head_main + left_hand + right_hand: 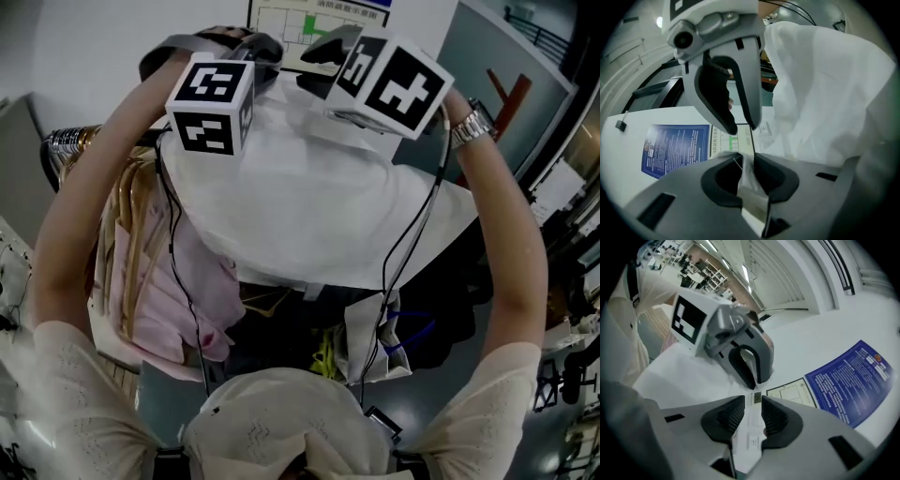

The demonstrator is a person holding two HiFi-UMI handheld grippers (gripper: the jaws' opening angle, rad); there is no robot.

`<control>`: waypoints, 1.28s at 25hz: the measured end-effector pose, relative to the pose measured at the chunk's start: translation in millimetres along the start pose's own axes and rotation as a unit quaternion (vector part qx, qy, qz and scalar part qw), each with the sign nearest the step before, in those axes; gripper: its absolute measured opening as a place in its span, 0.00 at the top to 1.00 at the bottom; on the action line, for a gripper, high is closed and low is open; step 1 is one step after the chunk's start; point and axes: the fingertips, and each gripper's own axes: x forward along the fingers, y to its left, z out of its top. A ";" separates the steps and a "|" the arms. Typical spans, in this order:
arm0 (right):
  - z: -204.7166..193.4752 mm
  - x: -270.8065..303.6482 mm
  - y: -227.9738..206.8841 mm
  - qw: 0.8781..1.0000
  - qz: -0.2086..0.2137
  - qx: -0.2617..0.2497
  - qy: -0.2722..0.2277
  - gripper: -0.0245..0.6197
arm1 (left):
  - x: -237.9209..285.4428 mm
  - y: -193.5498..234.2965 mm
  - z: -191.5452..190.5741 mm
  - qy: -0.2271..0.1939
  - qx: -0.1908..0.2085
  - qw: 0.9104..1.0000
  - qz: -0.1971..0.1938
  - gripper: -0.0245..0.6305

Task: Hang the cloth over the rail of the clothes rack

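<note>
I hold a large white cloth [309, 206] up high between both grippers; it hangs down in front of me. My left gripper [746, 161] is shut on a bunched edge of the cloth [825, 93], and it also shows under its marker cube as the left gripper [253, 47]. My right gripper [753, 404] stands open just beside it: the wall shows through the gap and nothing is pressed between the pads. In the head view the right gripper [323, 52] is at the cloth's top edge. The rack's rail [70, 141] lies lower left, mostly hidden by hanger hooks.
Wooden hangers [131, 234] with a pink garment [206, 291] fill the rack below left. A wall with a blue poster [848, 380] and a floor plan sign [724, 140] is straight ahead. Bags [375, 347] sit on the floor below, and cables trail from both grippers.
</note>
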 end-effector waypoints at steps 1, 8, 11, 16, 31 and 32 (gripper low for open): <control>-3.5 12.4 1.2 1.000 0.004 0.003 0.009 0.80 | -0.1 -0.6 2.0 0.000 0.005 1.000 -0.002 0.87; -2.1 53.1 -8.5 0.999 -0.014 0.048 -0.017 0.80 | -2.0 -0.7 4.8 -0.004 0.027 1.000 -0.009 0.86; -4.4 60.4 -5.2 0.999 -0.010 0.049 -0.021 0.80 | -4.6 -2.9 8.1 -0.021 0.020 0.999 -0.020 0.85; 0.7 65.2 -6.5 0.997 -0.022 0.066 -0.032 0.90 | -6.5 -0.7 7.8 -0.021 0.016 0.999 -0.023 0.85; -32.6 81.7 -7.2 0.997 -0.004 0.081 0.019 0.91 | -54.6 5.4 -30.2 0.042 0.016 0.996 -0.074 0.85; -34.2 83.1 -4.2 0.996 0.004 0.089 0.021 0.90 | -56.1 1.5 -29.1 0.041 0.015 0.996 -0.078 0.85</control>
